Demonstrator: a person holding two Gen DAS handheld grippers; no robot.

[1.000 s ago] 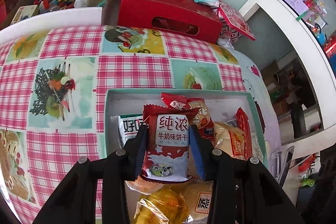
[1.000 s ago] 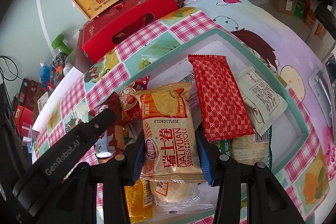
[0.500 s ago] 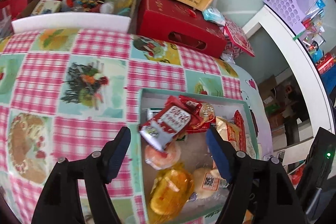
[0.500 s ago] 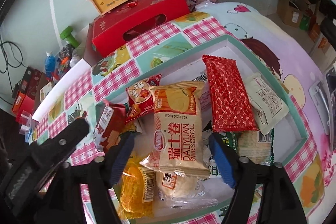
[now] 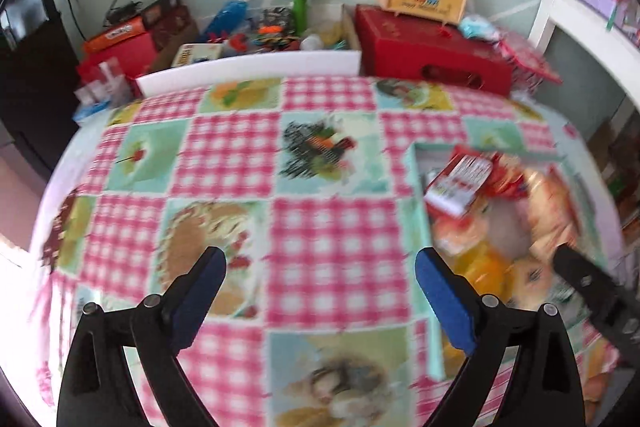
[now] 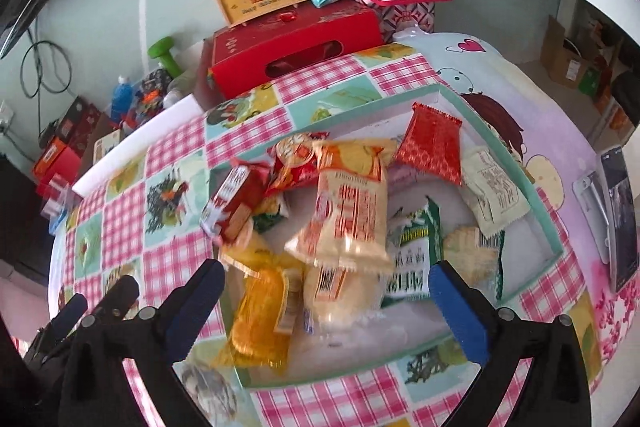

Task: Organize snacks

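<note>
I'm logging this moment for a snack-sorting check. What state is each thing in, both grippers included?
Left gripper: jaws opening, nothing between them, over the tablecloth.
Right gripper: jaws opening, above the tray, pads clear of the packets.
Tray: open-topped, piled with snacks.
Swiss roll packet: sealed, lying on the pile.
Milk biscuit packet: sealed, tilted at the tray's edge.
Red patterned packet: sealed, leaning on the far wall.

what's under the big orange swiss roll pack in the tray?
The swiss roll pack lies on top of the pile in the tray. A pale bun pack sticks out below it, beside a yellow pack and a green pack. What lies directly beneath is covered.
</note>
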